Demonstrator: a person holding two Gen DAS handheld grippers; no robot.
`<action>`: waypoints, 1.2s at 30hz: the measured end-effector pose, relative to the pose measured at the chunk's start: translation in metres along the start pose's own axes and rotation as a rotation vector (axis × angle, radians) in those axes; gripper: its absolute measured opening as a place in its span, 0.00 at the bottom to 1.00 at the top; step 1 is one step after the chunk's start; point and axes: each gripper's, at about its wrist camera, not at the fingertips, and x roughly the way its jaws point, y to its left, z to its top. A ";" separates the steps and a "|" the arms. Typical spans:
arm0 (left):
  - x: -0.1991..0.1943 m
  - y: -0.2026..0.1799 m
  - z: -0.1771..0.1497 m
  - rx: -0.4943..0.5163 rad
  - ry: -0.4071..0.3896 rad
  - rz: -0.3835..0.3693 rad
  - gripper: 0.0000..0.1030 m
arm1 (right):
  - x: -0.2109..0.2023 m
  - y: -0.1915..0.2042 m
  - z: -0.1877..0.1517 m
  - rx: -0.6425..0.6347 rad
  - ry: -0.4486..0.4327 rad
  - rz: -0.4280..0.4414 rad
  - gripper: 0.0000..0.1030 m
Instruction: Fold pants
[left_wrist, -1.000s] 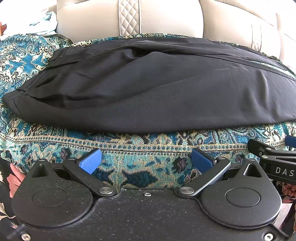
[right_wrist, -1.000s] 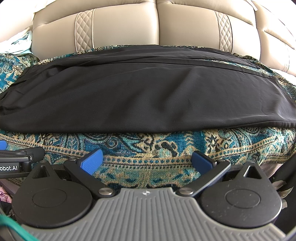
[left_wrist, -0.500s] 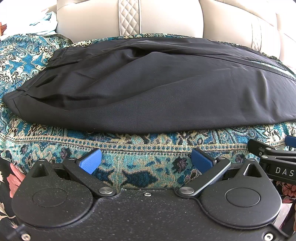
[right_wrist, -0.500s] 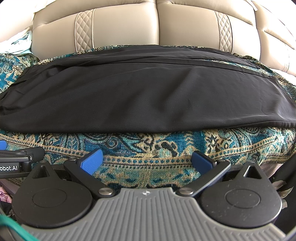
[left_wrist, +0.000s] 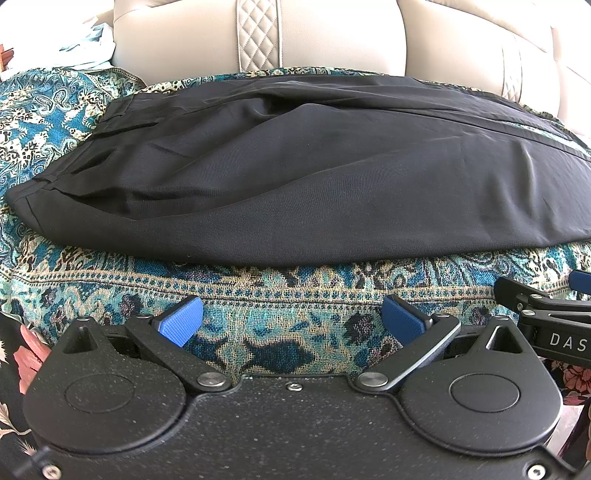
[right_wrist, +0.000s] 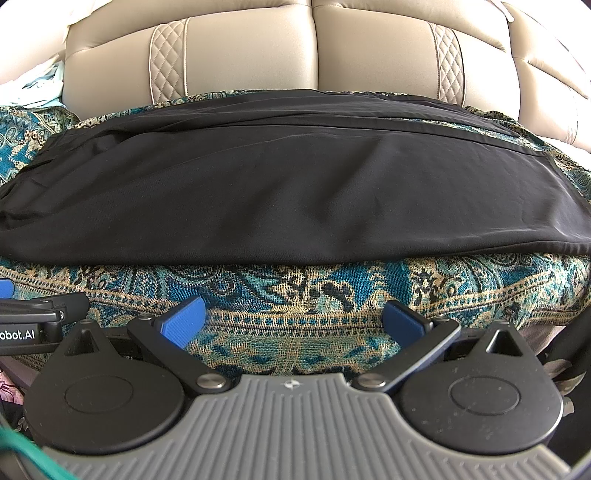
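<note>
Both wrist cams low at sofa (left_wrist: 332, 40) front edge, facing backrest; shared: pants (left_wrist: 314, 177), throw (right_wrist: 295, 295).

Matte black handheld grippers with blue ribbed pads

The left gripper (left_wrist: 291, 323) has a speckled black body, 2 silver pivot bolts; the right gripper (right_wrist: 291, 323) carries a ribbed grey plate and white "obot.AI" lettering nearby.

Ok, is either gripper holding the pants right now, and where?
Nothing held. Left gripper and right gripper are open, short of the black pants.
</note>
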 end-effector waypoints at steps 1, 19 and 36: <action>0.000 0.000 0.000 0.000 0.000 0.000 1.00 | 0.000 0.000 0.000 0.001 0.000 0.000 1.00; -0.020 0.037 0.077 -0.009 -0.037 -0.026 0.93 | 0.000 -0.032 0.059 0.138 0.111 0.118 1.00; 0.132 0.180 0.292 -0.442 0.004 0.283 1.00 | 0.124 -0.118 0.278 0.259 -0.005 -0.071 1.00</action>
